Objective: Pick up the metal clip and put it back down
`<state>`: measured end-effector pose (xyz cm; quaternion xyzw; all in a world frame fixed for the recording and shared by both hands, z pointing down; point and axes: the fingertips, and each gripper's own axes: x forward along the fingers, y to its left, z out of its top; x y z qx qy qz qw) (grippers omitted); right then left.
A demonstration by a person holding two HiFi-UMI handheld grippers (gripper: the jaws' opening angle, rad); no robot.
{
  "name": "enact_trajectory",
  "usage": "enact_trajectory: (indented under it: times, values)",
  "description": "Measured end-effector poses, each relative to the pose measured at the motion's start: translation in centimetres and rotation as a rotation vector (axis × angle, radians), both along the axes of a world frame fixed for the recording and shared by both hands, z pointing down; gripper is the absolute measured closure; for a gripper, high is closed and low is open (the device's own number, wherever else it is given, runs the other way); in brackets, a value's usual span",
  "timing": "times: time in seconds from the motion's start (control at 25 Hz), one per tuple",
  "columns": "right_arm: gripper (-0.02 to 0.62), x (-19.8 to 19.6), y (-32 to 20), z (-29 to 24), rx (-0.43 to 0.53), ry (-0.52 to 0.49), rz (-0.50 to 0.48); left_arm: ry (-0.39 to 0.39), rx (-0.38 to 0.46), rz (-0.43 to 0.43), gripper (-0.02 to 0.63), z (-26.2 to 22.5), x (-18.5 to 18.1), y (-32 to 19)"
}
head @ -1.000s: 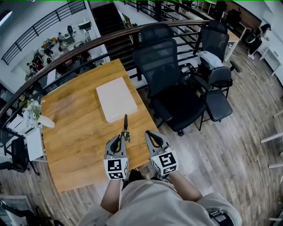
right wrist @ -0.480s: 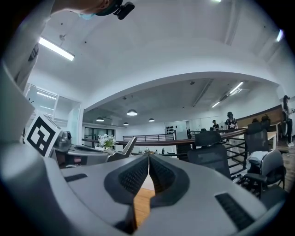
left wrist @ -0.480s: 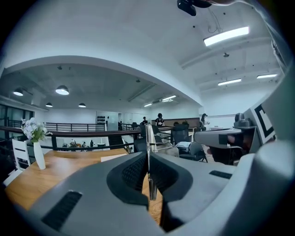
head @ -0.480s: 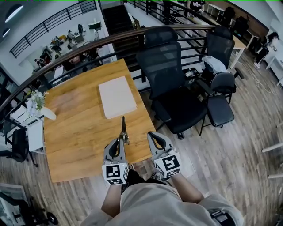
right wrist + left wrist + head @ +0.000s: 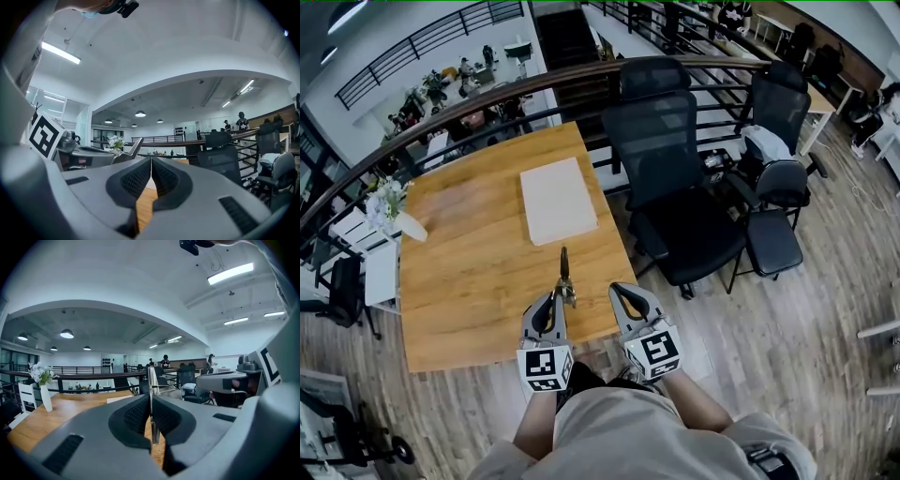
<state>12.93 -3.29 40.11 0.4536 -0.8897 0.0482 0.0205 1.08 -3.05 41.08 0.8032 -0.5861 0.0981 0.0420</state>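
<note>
Metal clip pulled back, white board beyond

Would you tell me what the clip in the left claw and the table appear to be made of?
Clip: metal, with a bright silvery finish; its thin edge glints under the lights.
Table: wood or wood-look laminate, in a matte warm tone with streaky grain; the look leaves open which.

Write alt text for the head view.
The left tongs grip a metal clip over a wooden table; the right tongs, beside them, are shut and empty. A white pad lies on the table, with black office chairs to its right.
</note>
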Motion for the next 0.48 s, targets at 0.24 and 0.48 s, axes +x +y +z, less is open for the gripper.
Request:
enact_trajectory:
  times: [0.24, 0.48]
  values:
    - [0.569, -2.7, -0.2, -0.3, -0.003, -0.003, -0.047, -0.010, -0.010, -0.032, 0.581, -0.3, -2.5, 0.6]
    - [0.569, -6.9, -0.4, -0.7, -0.006, -0.009, -0.120, -0.008, 0.002, -0.087, 0.581, -1.0, -6.2, 1.3]
